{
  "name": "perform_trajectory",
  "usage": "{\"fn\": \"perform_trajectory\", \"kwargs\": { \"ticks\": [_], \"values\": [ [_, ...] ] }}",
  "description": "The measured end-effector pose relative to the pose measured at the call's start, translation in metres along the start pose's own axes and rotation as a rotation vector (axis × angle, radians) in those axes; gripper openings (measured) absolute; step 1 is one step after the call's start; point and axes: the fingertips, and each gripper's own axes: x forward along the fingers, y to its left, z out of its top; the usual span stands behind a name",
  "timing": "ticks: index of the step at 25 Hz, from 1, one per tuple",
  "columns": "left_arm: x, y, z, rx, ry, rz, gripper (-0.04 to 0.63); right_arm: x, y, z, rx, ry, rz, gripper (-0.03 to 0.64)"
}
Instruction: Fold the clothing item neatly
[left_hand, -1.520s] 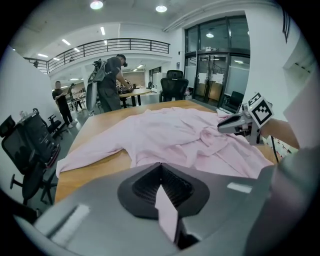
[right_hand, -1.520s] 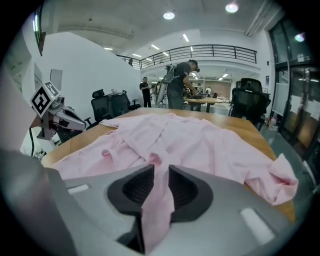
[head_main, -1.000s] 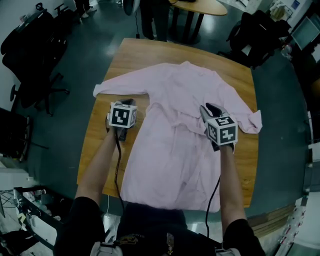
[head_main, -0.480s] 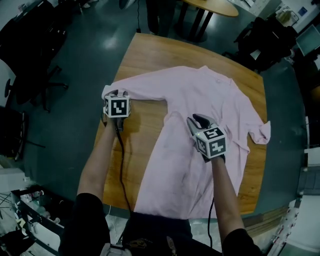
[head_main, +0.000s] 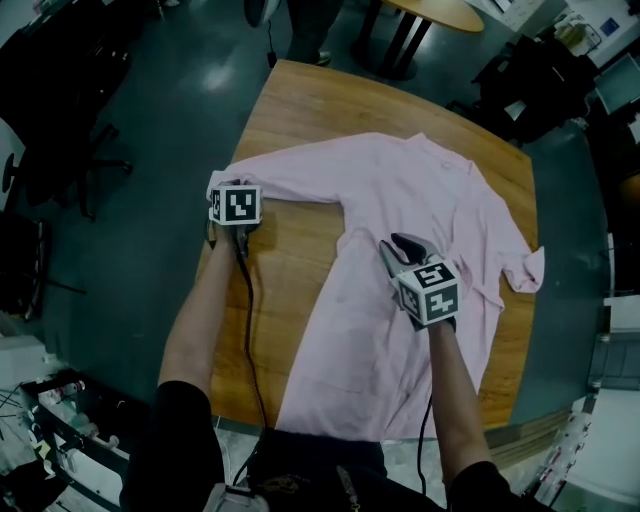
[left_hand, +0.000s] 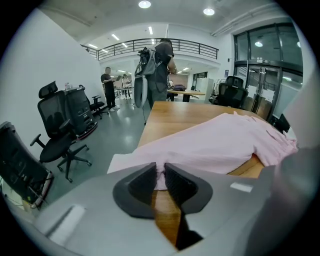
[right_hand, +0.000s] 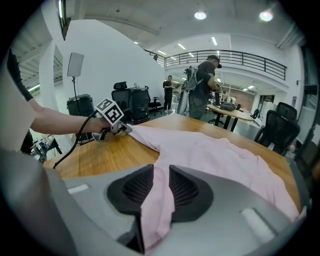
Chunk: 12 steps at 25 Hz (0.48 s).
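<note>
Head view: a pink shirt (head_main: 420, 200) lies spread flat on the wooden surface (head_main: 290, 110), collar toward the surface's far edge and hem at its near edge. One sleeve (head_main: 290, 185) stretches out to the surface's left edge. The left hand-held gripper (head_main: 228, 187) sits at that sleeve's cuff, right at the surface's left edge. The right hand-held gripper (head_main: 400, 246) is over the middle of the surface, on the shirt's body.

Left gripper view: the left hand-held gripper (left_hand: 160, 172) has just been closing its jaws. They now stand almost together, with the sleeve's (left_hand: 200, 150) edge pinched between them. The bare surface (left_hand: 175, 117) runs on beyond the cloth. Office chairs (left_hand: 60, 125) stand on the floor off the surface's left side, and a person (left_hand: 157, 70) with a backpack stands past its far end.

Right gripper view: the right hand-held gripper (right_hand: 161, 185) is clamped on a fold of the shirt (right_hand: 215, 150), which hangs down between the ribbed pads. Across the surface (right_hand: 110, 155), the left hand-held gripper (right_hand: 124, 129) is at the sleeve's end, near the surface's edge.
</note>
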Motion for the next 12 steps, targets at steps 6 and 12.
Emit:
{"fn": "perform_trajectory", "kwargs": {
  "ticks": [6, 12],
  "values": [
    [-0.030, -0.008, 0.035, 0.030, -0.080, 0.020, 0.043, -0.013, -0.004, -0.001, 0.011, -0.011, -0.008, 0.087],
    [-0.093, -0.071, 0.110, 0.183, -0.306, -0.008, 0.041, -0.038, -0.008, -0.010, 0.039, -0.050, -0.006, 0.087]
  ]
}}
